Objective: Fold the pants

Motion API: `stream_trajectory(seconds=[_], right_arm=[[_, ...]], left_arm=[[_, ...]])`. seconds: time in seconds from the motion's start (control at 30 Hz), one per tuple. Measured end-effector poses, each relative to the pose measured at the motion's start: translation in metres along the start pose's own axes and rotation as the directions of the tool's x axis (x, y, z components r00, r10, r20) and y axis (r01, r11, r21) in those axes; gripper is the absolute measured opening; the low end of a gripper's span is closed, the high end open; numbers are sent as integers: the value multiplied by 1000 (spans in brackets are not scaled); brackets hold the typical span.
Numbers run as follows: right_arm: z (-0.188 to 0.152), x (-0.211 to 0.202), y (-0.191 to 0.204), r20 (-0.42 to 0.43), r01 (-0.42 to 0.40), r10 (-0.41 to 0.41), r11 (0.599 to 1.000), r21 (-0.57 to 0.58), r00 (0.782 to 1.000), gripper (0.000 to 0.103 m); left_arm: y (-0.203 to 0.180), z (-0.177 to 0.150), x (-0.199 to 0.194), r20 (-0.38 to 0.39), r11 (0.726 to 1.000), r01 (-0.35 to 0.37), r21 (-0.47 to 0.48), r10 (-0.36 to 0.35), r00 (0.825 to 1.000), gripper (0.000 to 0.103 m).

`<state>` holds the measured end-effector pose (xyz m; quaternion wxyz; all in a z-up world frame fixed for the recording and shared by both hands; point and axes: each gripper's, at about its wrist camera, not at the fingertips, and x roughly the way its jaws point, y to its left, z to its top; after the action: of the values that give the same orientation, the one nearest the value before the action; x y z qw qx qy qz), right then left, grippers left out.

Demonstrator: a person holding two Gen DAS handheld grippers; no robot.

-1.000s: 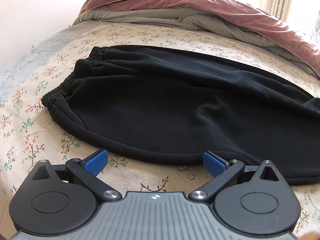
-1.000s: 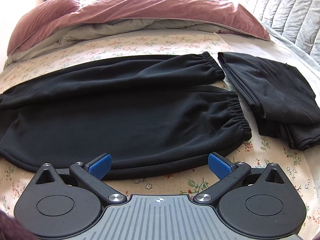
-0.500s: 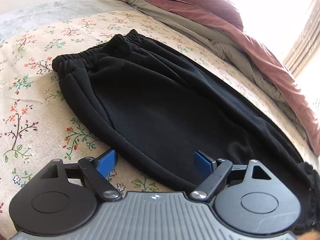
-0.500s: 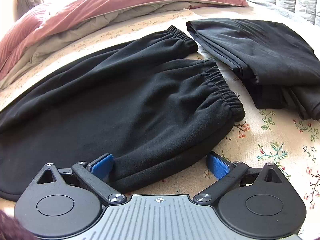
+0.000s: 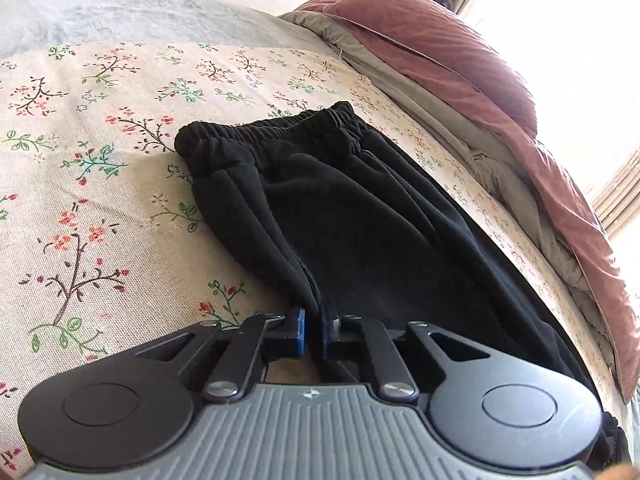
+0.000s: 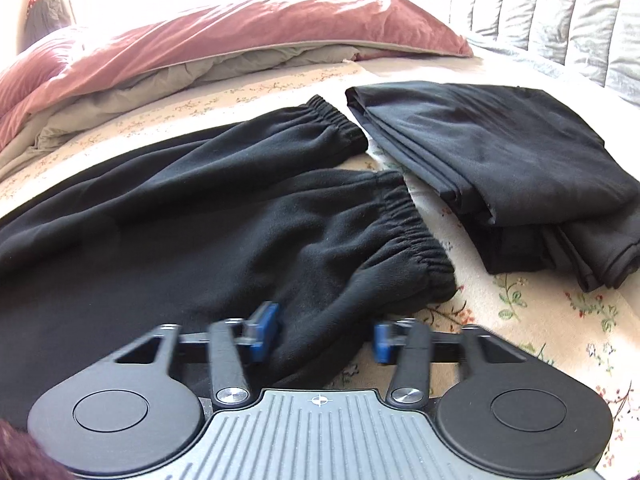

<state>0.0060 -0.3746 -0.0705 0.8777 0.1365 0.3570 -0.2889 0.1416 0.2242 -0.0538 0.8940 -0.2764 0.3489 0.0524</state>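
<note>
Now the black sweatpants [image 5: 360,216] lie stretched flat across the floral bedsheet [image 5: 100,184], and both tools are on the near edge of the fabric. The left gripper [image 5: 313,332] has its blue pads [image 5: 298,330] drawn tight together, and a thin ridge of the pants' near edge is pinched between them, not far below the gathered elastic waistband [image 5: 272,132]. Over on the other side, the right gripper [image 6: 320,334] is closing: its blue pads [image 6: 264,330] show blurred, a gap stands between them, and the rounded near edge of the lower pant leg bulges up in that gap, with the left pad against the cloth and the right pad just apart from it. The two elastic cuffs [image 6: 416,236] lie one beyond the other, the nearer one just up and right of this gripper. Just beside the cuffs, on the right, a folded dark garment [image 6: 500,152] rests on the sheet. Along the far side of the bed a maroon duvet [image 6: 224,36] with a grey-green underside lies heaped, and a pale quilted cover [image 6: 560,16] shows at the upper right of the right wrist view.
</note>
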Motion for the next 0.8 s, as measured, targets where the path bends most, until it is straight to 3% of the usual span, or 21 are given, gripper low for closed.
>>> stream_trajectory(seconds=[0.13,0.3,0.5,0.8], right_arm=[[2,-9,-1,24,39,-38,999,-16,999,6],[0,-33,-4,51,41,-39,998,-37,998,5],[-15,-58,-19,12,43,-42,999,-26,999,5],[-40,-90,-39,8,70,-70,995,-73,998,5]], left_arm=[[-8,1,-18,58,994,-74,79,69,996,15],[3,2,-41,53,995,-78,66,74,996,15],[9,-3,-64,69,989,-97,109,89,994,15],[31,-20,-83,-39,987,-84,135,90,995,15]])
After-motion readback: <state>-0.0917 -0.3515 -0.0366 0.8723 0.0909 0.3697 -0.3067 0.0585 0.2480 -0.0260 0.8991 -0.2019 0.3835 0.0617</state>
